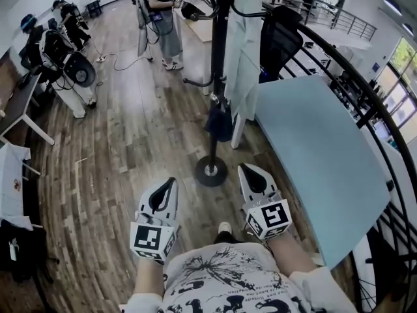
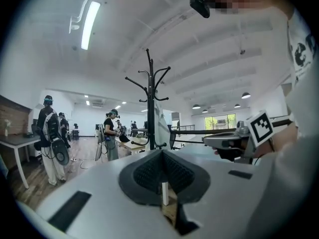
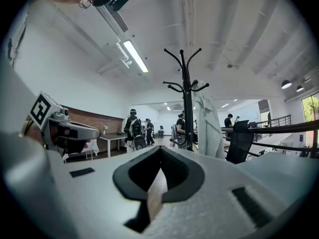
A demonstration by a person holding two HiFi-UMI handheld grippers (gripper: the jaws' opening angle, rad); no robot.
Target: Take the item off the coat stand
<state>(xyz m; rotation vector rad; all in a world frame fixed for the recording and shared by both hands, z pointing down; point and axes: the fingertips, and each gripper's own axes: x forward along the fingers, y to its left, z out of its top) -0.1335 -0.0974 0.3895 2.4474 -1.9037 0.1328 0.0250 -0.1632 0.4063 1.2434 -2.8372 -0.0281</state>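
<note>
Up ahead on the wood floor (image 1: 130,149) is the black coat stand (image 1: 218,57), and the coat (image 1: 242,57) hangs from an upper hook on its right side. It's long and pale whitish, with loose folds draping way down the pole. A small dark blue thing (image 1: 220,121) dangles lower down, can't tell what it is. A light blue desk (image 1: 319,149) sits just right of the stand. Both the left gripper (image 1: 171,184) and right gripper (image 1: 244,171) are closed and empty, low near the stand's base, well apart from the coat.
</note>
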